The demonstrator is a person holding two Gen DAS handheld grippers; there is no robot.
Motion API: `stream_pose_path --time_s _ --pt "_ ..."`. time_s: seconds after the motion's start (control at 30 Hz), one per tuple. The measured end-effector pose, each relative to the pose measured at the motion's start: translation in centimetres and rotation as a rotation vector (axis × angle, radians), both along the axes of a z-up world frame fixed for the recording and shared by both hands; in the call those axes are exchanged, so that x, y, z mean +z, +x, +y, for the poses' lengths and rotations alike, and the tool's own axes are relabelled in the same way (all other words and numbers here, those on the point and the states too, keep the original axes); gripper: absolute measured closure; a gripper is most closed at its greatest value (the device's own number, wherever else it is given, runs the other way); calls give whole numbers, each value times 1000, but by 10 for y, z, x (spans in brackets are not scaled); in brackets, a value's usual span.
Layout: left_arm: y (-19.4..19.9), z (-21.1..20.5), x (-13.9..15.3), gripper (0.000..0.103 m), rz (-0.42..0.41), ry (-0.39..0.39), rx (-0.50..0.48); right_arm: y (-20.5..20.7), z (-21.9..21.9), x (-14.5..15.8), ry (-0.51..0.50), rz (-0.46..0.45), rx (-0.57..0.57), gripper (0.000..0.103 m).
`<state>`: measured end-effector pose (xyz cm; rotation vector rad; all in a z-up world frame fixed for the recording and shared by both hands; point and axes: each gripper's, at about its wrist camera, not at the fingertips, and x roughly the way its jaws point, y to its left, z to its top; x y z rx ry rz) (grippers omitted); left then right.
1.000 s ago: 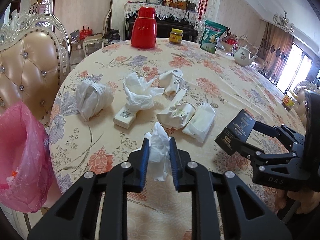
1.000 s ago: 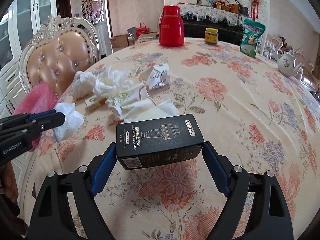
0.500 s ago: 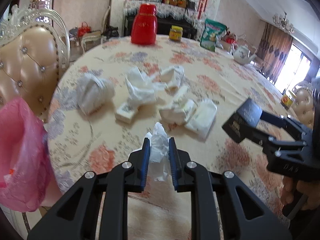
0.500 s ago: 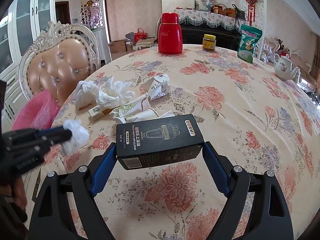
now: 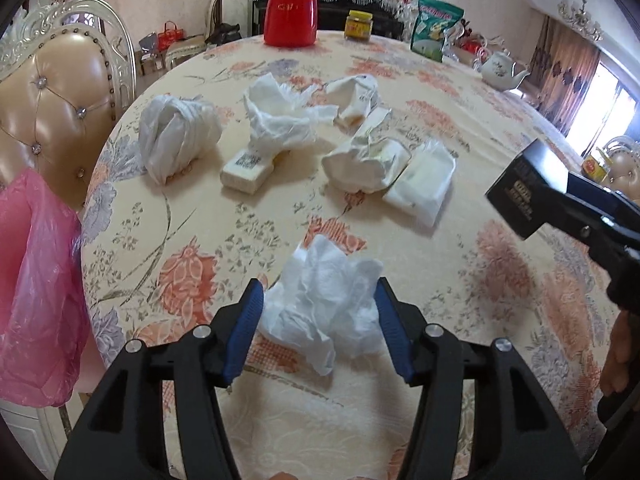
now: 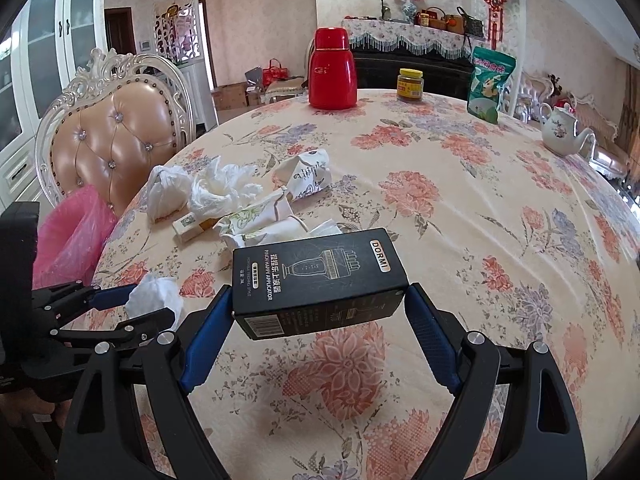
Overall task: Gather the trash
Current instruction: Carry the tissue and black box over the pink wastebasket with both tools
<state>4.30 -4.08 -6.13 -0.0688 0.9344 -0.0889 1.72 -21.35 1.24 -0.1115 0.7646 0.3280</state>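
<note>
Holding a black cardboard box [image 6: 320, 280] tight in my right tool [image 6: 320, 312], I keep it up off the tabletop [image 6: 480, 208] in the middle of the right view. The box is stiff, with flat sides and sharp corners.

My left tool [image 5: 318, 320] has just been opening its jaws. They stand partway open, with a crumpled white tissue [image 5: 324, 300] between them. The tissue has puffed out and looks loose, low in the middle of the left view. It is soft, thin and wrinkly.

The pink plastic bag [image 5: 36, 288] hangs at the left edge of the left view, off the side of the tabletop. It is see-through and floppy. The tissue is not in it.

I think this is the step of getting the tissue into the bag. It looks let go too soon, so next I should pinch it again and carry it left over the bag's mouth.

More trash waits in the upper middle: a knotted white plastic bag [image 5: 176, 136], crumpled paper [image 5: 280, 116] and a small white carton [image 5: 246, 168].
</note>
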Motion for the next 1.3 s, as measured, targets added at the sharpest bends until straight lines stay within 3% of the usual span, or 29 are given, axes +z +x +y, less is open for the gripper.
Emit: stream_pose_path --time_s 0.03,0.17,0.7,1.3 --pt "0 0 -1 64 7 -1 -3 0 -1 0 0 0 -2 23" --pt "0 3 1 85 14 -2 -7 -1 -1 0 3 0 -5 23" --pt "-19 64 61 86 -155 -42 93 7 35 16 21 -27 23 23" --pt "-36 170 93 86 -225 -17 264 11 132 39 14 -68 145 23"
